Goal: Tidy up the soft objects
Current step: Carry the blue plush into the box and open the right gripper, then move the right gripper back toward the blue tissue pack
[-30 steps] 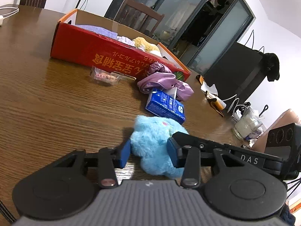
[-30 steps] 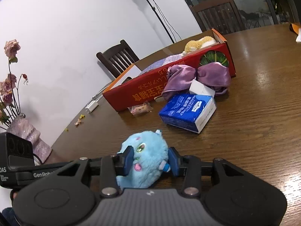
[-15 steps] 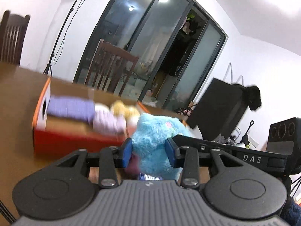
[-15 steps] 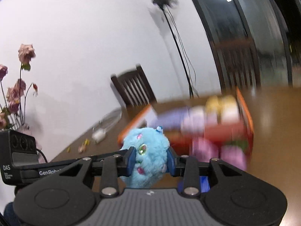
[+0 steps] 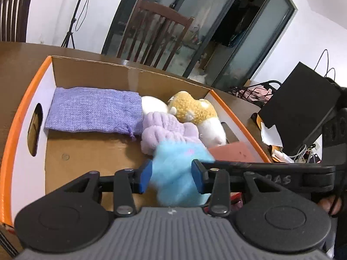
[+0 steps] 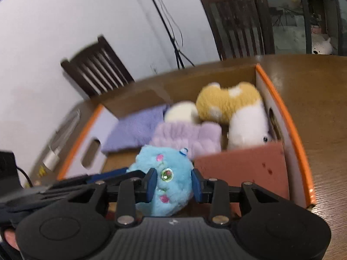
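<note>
black tool [image 5: 171, 176], blue pads [image 5: 144, 174], silver screws

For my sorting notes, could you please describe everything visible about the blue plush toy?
The blue plush toy is a round ball of fluffy sky-blue fur with a glittery green eye, pink spots and a small blue-white nub on top. Both tongs pinch it from opposite sides, the left tongs and the right tongs, their blue pads sunk into the fur. It hangs above the open cardboard box, near the lilac fleece bundle; whether they touch is unclear.
</note>
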Tool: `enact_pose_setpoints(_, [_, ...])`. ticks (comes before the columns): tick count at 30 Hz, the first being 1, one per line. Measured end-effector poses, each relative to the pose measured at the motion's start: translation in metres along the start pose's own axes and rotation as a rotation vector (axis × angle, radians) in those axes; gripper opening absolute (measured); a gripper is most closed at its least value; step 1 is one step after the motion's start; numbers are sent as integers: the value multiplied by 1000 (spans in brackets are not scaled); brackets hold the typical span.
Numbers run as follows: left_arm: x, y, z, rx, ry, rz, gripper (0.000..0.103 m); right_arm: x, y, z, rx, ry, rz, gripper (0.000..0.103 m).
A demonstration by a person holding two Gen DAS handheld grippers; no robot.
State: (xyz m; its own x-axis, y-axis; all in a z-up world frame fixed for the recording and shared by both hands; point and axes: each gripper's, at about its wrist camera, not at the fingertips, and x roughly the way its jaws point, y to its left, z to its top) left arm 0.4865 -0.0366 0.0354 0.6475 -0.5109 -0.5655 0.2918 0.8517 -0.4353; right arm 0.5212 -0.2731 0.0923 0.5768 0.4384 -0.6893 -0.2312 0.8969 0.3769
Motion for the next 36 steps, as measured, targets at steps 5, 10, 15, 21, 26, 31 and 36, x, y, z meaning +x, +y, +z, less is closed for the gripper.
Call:
enact_pose_setpoints(5, [-10, 6, -1, -10, -18, 17, 46, 5, 12, -8, -63, -1, -49, 31])
enact_pose_setpoints(10, [-36, -3, 5, 41, -69, 65, 55, -2, 12, -5, -63, 18, -51, 43])
enact_pose_setpoints(15, [-86, -28, 18, 132, -169, 126, 65, -52, 21, 10, -93, -98, -41, 51])
enact_pose_setpoints(21, [-155, -68, 13, 259, -307, 168, 83, -140, 27, 15, -145, -254, -49, 63])
enact_pose_setpoints(26, [-167, -89, 1, 303, -313, 189, 86, -174, 24, -9, -178, -325, -29, 75])
enact_pose_setpoints(31, [-179, -109, -18, 325, -346, 198, 86, -196, 31, -32, -239, -391, -49, 80])
enact_pose_setpoints(36, [-194, -118, -66, 312, -404, 258, 89, -216, 30, -77, -261, -500, -46, 86])
